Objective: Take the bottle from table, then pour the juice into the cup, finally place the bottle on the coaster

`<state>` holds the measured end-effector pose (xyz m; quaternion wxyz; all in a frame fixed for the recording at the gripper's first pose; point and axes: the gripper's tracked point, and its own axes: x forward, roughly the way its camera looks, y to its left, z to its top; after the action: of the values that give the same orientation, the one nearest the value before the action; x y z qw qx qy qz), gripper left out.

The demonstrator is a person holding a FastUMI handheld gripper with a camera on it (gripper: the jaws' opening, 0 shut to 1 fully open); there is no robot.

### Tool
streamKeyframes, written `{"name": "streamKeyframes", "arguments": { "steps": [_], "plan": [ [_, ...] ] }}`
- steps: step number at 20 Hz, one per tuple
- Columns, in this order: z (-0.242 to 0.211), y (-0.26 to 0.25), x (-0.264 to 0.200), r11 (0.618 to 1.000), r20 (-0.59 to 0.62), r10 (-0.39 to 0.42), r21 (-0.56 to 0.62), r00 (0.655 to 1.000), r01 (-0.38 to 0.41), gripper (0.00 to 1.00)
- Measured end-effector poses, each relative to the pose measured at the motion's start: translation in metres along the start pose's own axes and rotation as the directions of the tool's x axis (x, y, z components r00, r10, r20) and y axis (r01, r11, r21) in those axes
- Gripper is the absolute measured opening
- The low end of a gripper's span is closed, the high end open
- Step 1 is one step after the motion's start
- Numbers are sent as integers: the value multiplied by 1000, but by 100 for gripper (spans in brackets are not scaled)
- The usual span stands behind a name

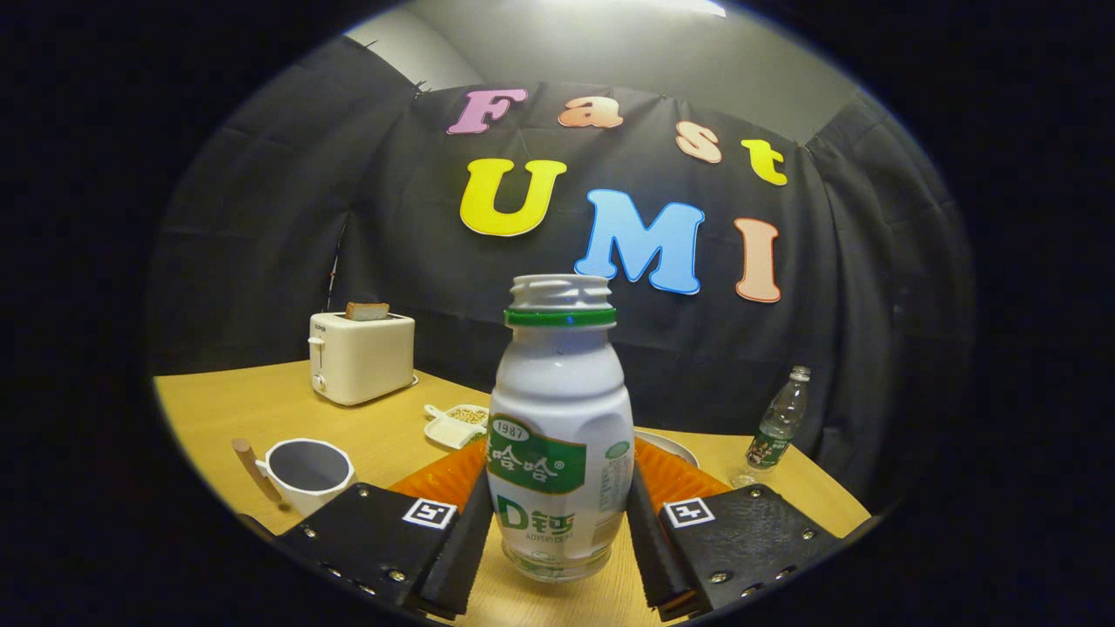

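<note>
One bottle (pixel 560 435): upright, uncapped, between the fingers
Gripper (pixel 557 531): fingers clamped on its sides
Cups: one cup (pixel 305 475), beside the gripper

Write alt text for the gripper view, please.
A white bottle, uncapped, stands upright on the wooden table between the tongs, whose fingers flank its sides. A cup sits left, a toaster behind.
</note>
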<state>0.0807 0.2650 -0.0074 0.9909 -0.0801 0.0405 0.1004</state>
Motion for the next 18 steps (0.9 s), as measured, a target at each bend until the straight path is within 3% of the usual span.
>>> {"name": "streamKeyframes", "arguments": {
  "steps": [4,18],
  "plan": [
    [-4,-6,10,996,-6,15,87,1000,-15,72],
    [-62,-14,62,984,-110,2,175,994,17,72]
  ]
}}
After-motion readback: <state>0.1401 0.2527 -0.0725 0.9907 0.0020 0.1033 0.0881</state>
